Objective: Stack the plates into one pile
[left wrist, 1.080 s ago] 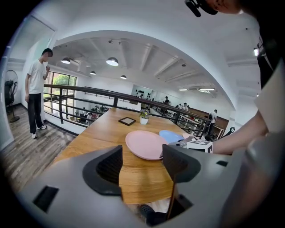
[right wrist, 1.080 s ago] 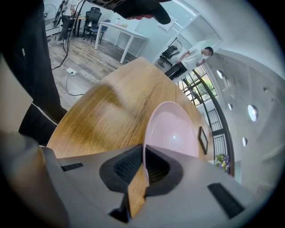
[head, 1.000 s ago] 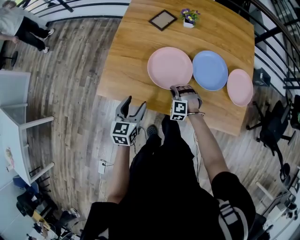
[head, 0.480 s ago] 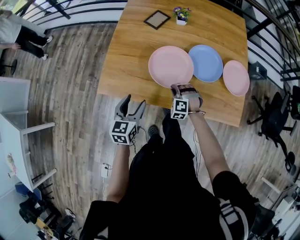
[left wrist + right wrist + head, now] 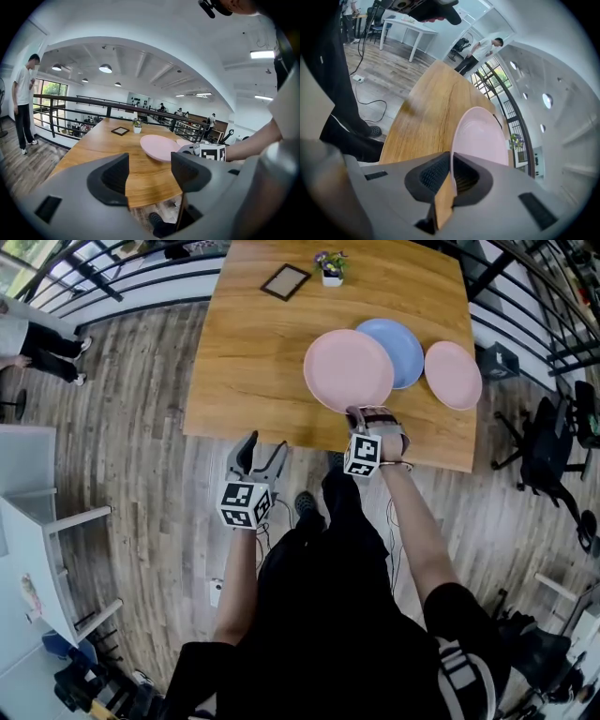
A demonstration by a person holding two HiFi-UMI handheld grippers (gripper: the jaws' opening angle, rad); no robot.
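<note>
A large pale-pink round plate (image 5: 349, 369), pinched at its near rim by the right gripper (image 5: 361, 413), sits raised above the wooden table (image 5: 253, 362) near its front edge. It overlaps a glossy blue round plate (image 5: 401, 345) lying flat behind it. A smaller pink round plate (image 5: 453, 375) lies flat toward the table's right edge.

No legible text or labels anywhere.
</note>
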